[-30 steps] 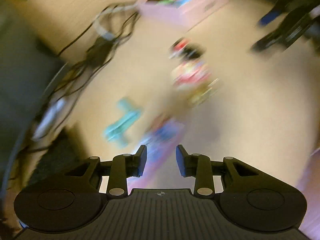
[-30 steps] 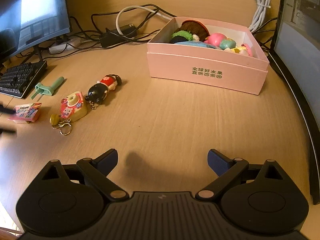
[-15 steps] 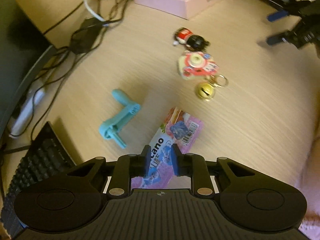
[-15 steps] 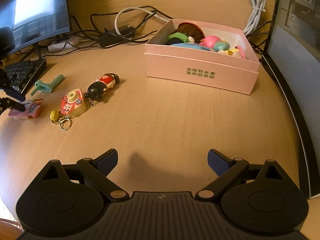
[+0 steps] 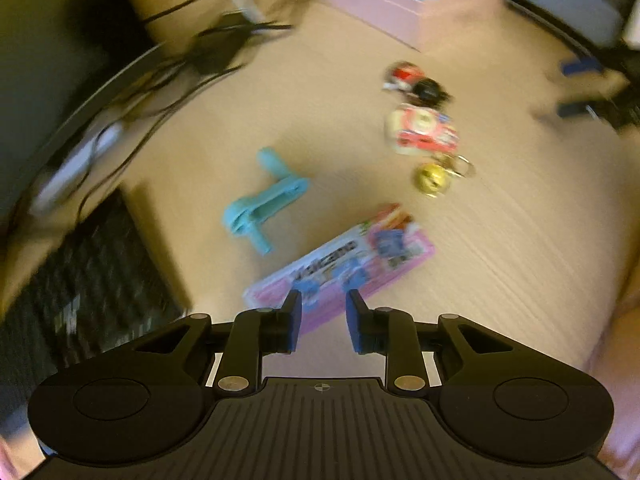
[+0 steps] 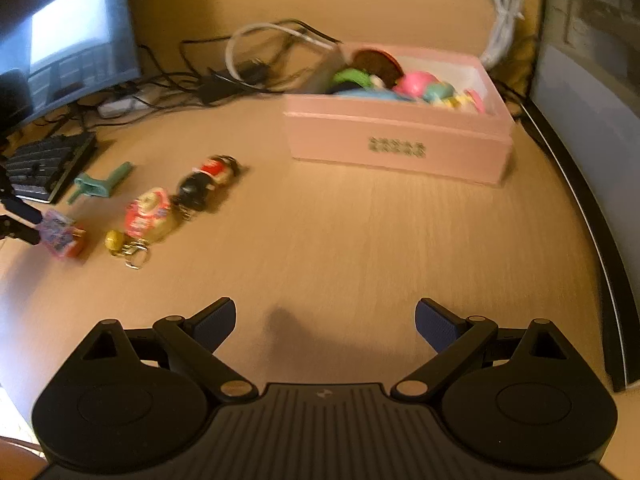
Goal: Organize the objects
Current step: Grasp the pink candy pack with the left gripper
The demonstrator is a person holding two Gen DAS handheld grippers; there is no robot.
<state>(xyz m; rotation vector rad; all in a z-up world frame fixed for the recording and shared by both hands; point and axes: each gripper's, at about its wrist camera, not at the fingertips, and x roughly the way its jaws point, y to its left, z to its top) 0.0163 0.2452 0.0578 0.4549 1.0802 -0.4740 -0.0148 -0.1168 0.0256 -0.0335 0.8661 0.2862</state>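
The pink packet [image 5: 352, 256] lies slanted on the wooden desk [image 6: 360, 240], with its near end between the fingers of the left gripper [image 5: 322, 312]. The two fingers are close together and pinch that end. The jaws have just opened a tiny bit, and the packet is between them. The picture is blurry here.

Just beside the packet, on the left, lies a blue-green clip [image 5: 266, 204]. Past that is a black keyboard [image 5: 80, 280]. Near the far end of the packet are a little gold bell [image 5: 430, 176], a pink toy camera [image 5: 424, 130] and a small doll [image 5: 416, 82], all in a row.

Farther back stands a pink box [image 6: 400, 140] full of bright toys. The right gripper [image 6: 324, 320] hangs over a bare part of the desk. Its fingers are spread wide apart and hold nothing.
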